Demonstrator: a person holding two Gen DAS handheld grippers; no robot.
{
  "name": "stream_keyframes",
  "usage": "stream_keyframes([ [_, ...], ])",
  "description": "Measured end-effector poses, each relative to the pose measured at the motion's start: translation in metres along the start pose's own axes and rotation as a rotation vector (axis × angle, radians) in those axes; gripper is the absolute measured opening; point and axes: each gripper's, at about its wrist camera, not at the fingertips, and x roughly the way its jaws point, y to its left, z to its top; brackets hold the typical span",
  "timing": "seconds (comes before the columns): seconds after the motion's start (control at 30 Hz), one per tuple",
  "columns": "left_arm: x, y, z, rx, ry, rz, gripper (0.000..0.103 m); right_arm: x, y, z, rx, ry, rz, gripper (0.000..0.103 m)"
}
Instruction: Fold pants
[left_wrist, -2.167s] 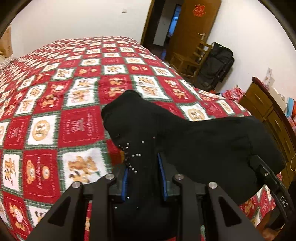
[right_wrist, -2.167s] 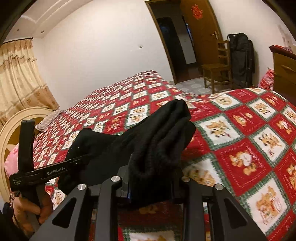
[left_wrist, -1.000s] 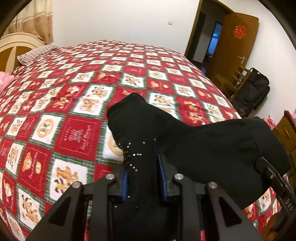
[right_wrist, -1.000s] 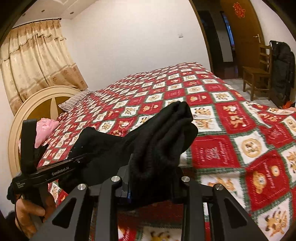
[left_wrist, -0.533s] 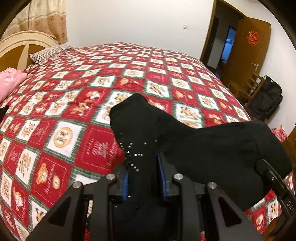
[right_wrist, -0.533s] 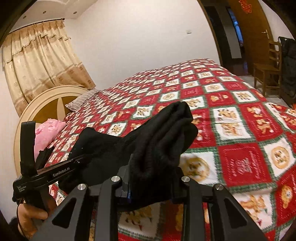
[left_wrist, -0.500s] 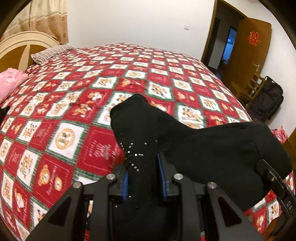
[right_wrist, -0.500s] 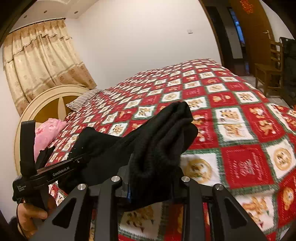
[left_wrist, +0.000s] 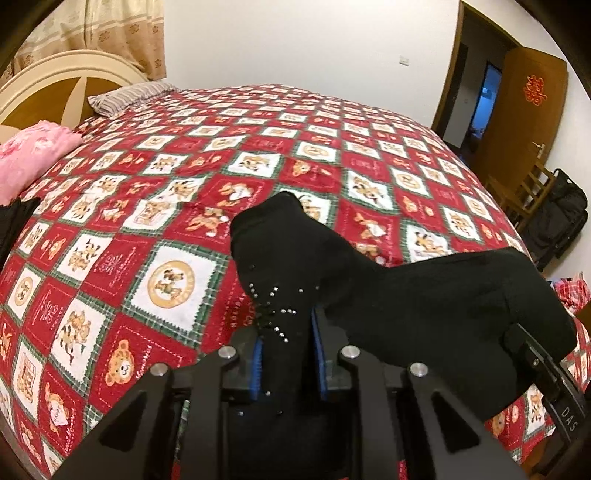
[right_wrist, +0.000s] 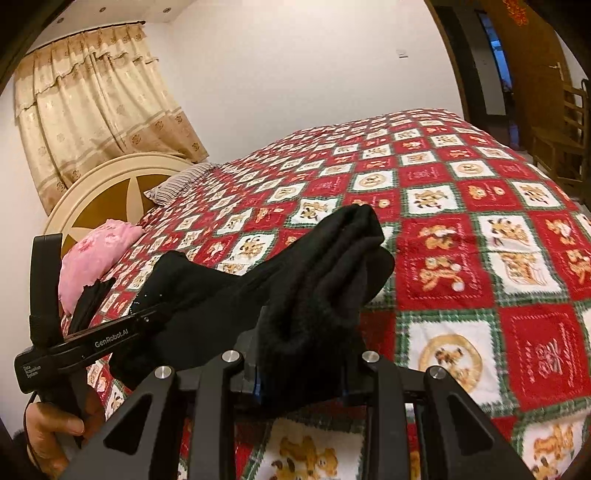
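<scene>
My left gripper (left_wrist: 286, 363) has its jaws clamped on a bunched fold of the black knit pants with small silver studs (left_wrist: 406, 295), and my right gripper (right_wrist: 303, 373) has its jaws clamped on another thick gather of the same cloth (right_wrist: 321, 273). The pants hang between the two, held up off the bed with the red, white and green patchwork bear quilt (left_wrist: 166, 206), and they block my view of the quilt just ahead. Beyond lie a pink cushion (right_wrist: 96, 251), a striped pillow (left_wrist: 129, 96), the cream and brown round headboard (right_wrist: 107, 184) and beige curtains (right_wrist: 96, 96). Compared with two seconds ago, both views have swung toward the headboard; the grips are unchanged.
</scene>
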Motion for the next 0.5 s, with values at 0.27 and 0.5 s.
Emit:
stream_keyframes([
  [0.27,0.013,0.007,0.001,-0.012,0.004,0.027,0.022,0.027,-0.008,-0.003,-0.031,0.047,-0.025,0.029],
  [0.5,0.026,0.011,-0.005,-0.007,0.025,0.052,0.022,0.045,-0.014,-0.014,-0.056,0.105,-0.06,0.03],
])
